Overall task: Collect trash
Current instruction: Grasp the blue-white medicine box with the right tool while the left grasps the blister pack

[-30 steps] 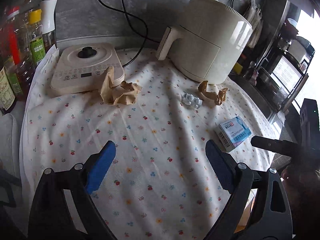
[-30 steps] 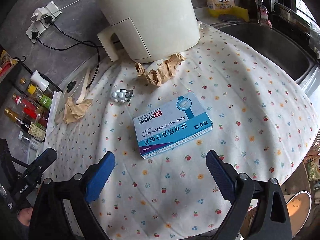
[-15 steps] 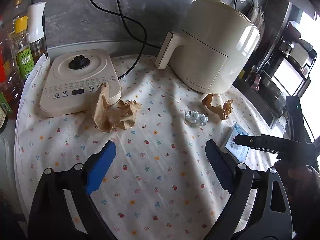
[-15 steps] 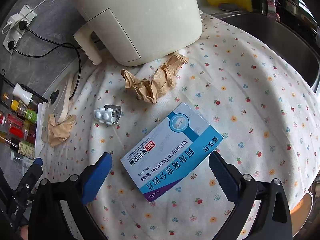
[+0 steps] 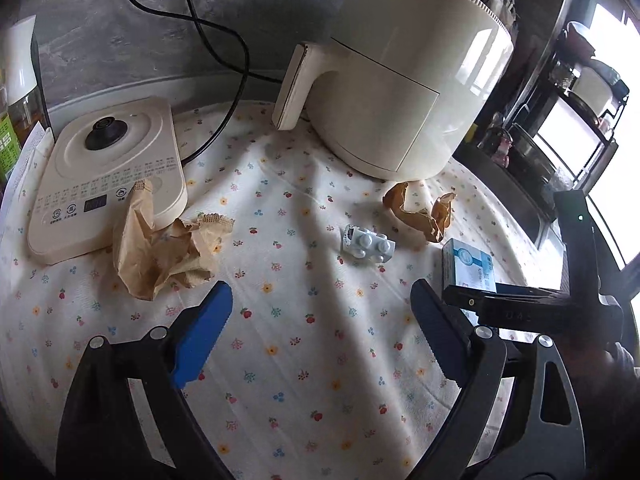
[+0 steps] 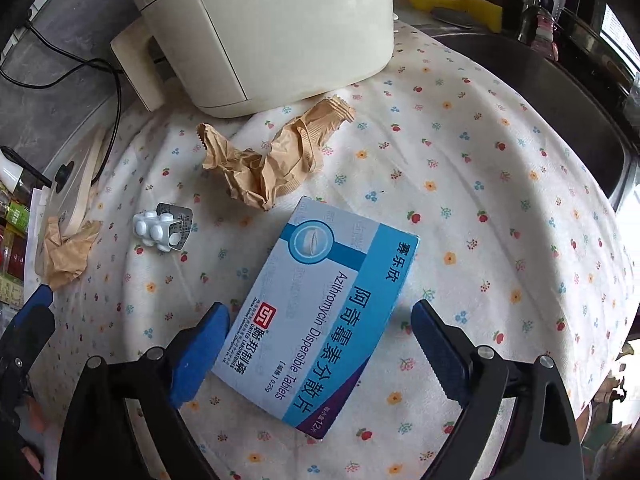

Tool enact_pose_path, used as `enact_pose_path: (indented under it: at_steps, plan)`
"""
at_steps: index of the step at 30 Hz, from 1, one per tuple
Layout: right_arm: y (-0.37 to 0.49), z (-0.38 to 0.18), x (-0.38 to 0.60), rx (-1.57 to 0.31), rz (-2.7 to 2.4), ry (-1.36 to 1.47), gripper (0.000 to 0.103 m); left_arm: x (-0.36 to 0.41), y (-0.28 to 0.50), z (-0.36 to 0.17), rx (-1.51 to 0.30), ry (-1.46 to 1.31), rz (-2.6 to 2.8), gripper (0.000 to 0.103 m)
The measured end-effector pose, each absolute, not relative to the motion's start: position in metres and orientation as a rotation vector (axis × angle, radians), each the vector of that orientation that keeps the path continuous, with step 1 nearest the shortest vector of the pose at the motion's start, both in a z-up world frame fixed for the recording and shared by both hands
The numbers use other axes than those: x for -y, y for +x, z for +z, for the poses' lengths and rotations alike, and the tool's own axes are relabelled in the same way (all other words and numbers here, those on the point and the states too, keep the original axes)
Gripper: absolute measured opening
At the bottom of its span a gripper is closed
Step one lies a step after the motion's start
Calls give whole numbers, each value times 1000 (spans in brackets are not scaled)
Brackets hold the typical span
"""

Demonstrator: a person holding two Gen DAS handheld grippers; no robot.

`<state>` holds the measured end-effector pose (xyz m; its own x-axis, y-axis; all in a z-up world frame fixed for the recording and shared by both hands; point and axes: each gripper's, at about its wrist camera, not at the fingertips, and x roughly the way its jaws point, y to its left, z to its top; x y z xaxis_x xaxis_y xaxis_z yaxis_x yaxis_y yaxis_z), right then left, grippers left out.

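We see a flat blue-and-white medicine box (image 6: pixel 316 312) lying on the counter (image 6: pixel 500 208), its near end between the wide jaws of our right hand-held gripper (image 6: pixel 316 344), which have just been closing without gripping it. Our left hand-held gripper (image 5: pixel 320 316) gapes wide over bare cloth, with crumpled brown paper (image 5: pixel 160 248) beside it.

Tablecloth (image 6: pixel 480 184): white, small red, blue and orange flower print
Medicine box (image 6: pixel 320 308): light blue and white, purple corner
Crumpled paper (image 6: pixel 272 160): brown
Blister pack (image 6: pixel 162 228): white pills, silver foil
Air fryer (image 5: pixel 404 80): cream
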<state>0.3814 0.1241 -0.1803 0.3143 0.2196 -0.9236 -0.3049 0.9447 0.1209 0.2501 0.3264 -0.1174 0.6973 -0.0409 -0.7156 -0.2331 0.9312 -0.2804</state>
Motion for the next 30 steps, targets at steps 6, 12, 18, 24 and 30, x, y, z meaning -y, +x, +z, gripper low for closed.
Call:
enact_pose_path:
  at_steps: [6,12,18,24,30]
  plan:
    - [373,-171,-97,-1176,320,-72,66,-318,273,-124,-809,-360,78,89]
    - [359,-153,-55,-1127,291,11,66,-309,300,-128,-821,-337,44,85]
    - [344,-140,-10,-1084,230,90,66,-299,324,-132,-844,-285,32,82]
    - [328,-139,31,-1075,155,152,66,-289,343,-149,-913,-259,42,55]
    - [316,-149,57,-1077,129,217,67,-279,333,-149,-921,-234,44,42]
